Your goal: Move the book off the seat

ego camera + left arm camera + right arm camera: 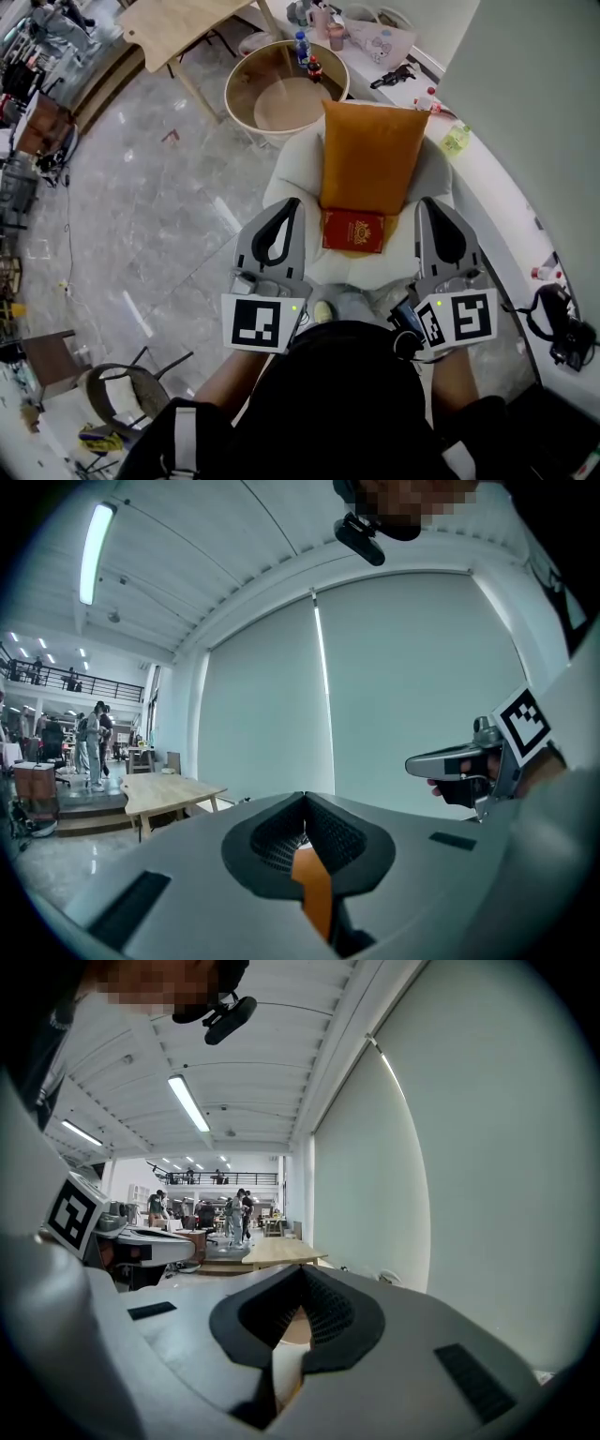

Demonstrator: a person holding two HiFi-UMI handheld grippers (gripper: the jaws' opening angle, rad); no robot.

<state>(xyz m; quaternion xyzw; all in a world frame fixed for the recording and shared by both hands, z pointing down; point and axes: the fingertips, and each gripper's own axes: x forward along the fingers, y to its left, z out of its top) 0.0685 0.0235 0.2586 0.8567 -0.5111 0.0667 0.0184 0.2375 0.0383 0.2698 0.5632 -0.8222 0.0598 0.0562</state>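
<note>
Since the book lies flat on the white seat, between the two grippers and a little ahead of their handles, with its far edge at the foot of the orange cushion, the pick needs a way under a thin, flat thing. The left gripper hangs just to the book's left and the right gripper a bit farther off on its right. Both are clenched, jaw tips pressed together with nothing between them, and neither touches the book.

As I judge it, the first need is to part the jaws of one gripper, likely the left since it is nearer, and tip it down toward the book's near edge. The padded seat should give a little, so pressing the lower jaw into it beside that edge may let the jaw slide beneath the cover. Pinch cover and pages together, or the book may fall open. The other gripper can steady the cushion ahead of it so it doesn't topple forward. Lift clear before swinging aside.
</note>
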